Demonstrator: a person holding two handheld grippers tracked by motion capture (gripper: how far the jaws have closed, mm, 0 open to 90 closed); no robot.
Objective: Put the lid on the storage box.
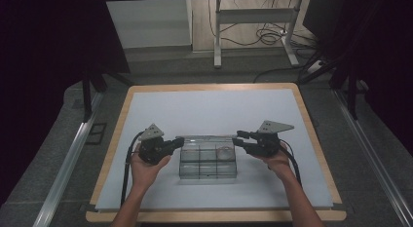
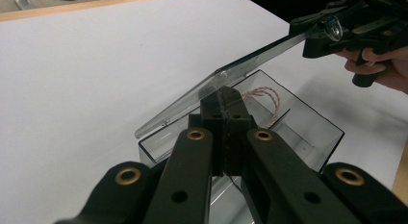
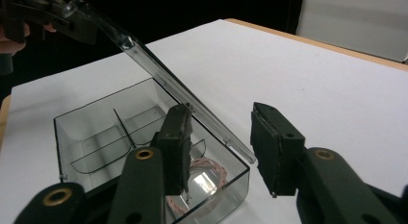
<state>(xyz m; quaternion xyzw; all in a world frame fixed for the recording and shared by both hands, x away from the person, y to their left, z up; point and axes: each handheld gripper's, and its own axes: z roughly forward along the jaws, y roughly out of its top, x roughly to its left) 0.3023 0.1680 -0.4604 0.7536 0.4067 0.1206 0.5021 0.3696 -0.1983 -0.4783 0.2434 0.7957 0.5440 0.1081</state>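
Left gripper (image 2: 224, 101) clamps the raised lid (image 2: 250, 58); right gripper (image 3: 221, 137) open beside the box (image 3: 120, 137)

You have one clear plastic compartment box (image 1: 208, 163) on the desk, near the front edge at its middle. It carries one clear hinged lid (image 2: 226, 74), raised at a slant. The high view shows six compartments in the box, in two rows of three. One coil of thin pink-and-white twisted cord (image 3: 202, 178) lies in one compartment at the box's right end. You hold two black two-jaw grippers: the left gripper (image 1: 179, 142) at the box's left end and the right gripper (image 1: 238, 138) at its right end. One white mat (image 1: 209, 110) covers the one wooden-edged desk (image 1: 311, 134).
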